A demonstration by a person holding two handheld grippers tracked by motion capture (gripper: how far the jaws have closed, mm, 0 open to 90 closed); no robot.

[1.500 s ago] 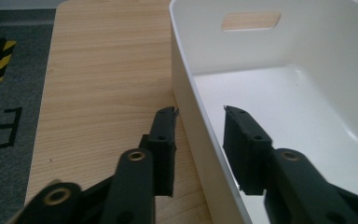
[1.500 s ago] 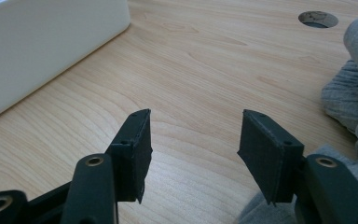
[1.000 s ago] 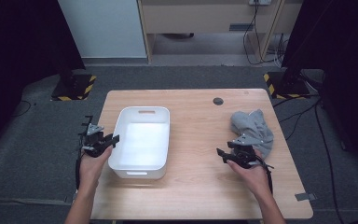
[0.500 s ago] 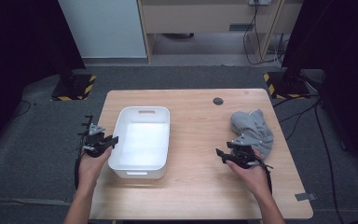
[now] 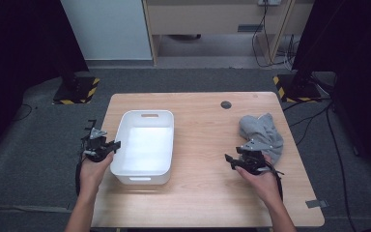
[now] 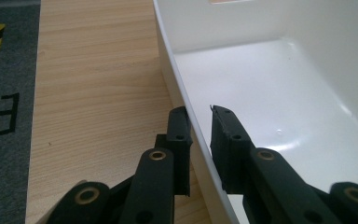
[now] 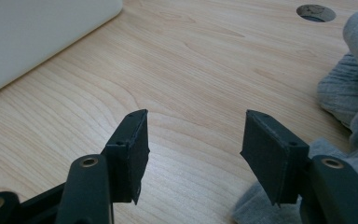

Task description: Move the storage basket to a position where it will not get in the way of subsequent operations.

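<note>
A white bin point(image 5: 145, 145) stands on the wooden table point(image 5: 203, 193), and everything else places itself around it. The left gripper point(image 5: 101, 146) sits at the bin's left long wall; in the left gripper view point(image 6: 199, 122) its two black jaws straddle the rim point(image 6: 186, 100), one outside over the wood and one inside over the white floor, and they have just been closing on that wall (the outer pad lies against the wall, while a thin gap seems to remain at the inner pad, so a firm clamp cannot be confirmed). The right gripper point(image 5: 236, 161) is well to the right of the bin, low over bare wood, its jaws standing apart with nothing between them, as the right gripper view point(image 7: 193, 140) shows plainly. A crumpled grey cloth point(image 5: 263, 135) lies farther right of the bin, just beside that gripper; in the right gripper view the cloth point(image 7: 354, 88) bunches up next to the right-hand jaw. A small dark round hole point(image 5: 226, 104) marks the tabletop beyond the bin's far right corner
</note>
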